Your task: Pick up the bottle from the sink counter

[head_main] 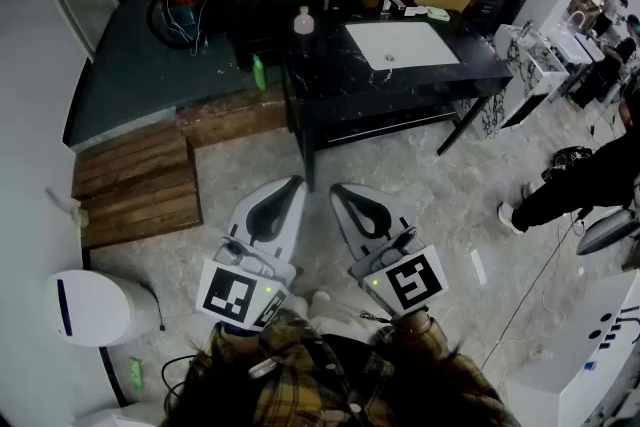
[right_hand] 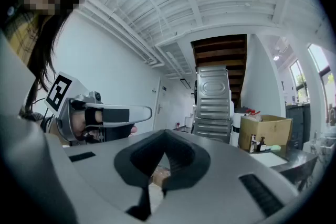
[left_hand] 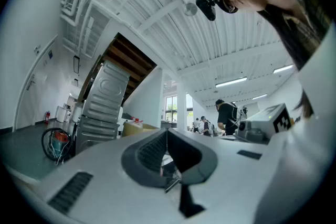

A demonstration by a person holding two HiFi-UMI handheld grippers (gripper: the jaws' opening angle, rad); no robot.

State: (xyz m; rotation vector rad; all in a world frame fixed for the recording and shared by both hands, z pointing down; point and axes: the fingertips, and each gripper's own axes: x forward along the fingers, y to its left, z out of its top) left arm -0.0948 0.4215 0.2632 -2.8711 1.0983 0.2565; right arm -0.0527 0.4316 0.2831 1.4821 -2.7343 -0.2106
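- Both grippers hang near me, well short of the surface (head_main: 330,80). The left gripper (head_main: 293,183) has its jaws pressed together on nothing, and so does the right gripper (head_main: 337,190).
- The bottle (head_main: 303,20) stands upright at the far left corner of the dark surface, left of the sink (head_main: 400,43).
- If I reach in with the jaws together, I would likely poke the bottle and tip it. I need to spread them first.
- The bottle sits close to the left edge, so a sideways nudge could send it off the surface.
- A green bottle (head_main: 259,72) stands lower and nearer, just off the surface's left corner. I could go for that one by mistake.
- The wooden pallets (head_main: 135,180) on the floor to my left could catch my step as I walk in.
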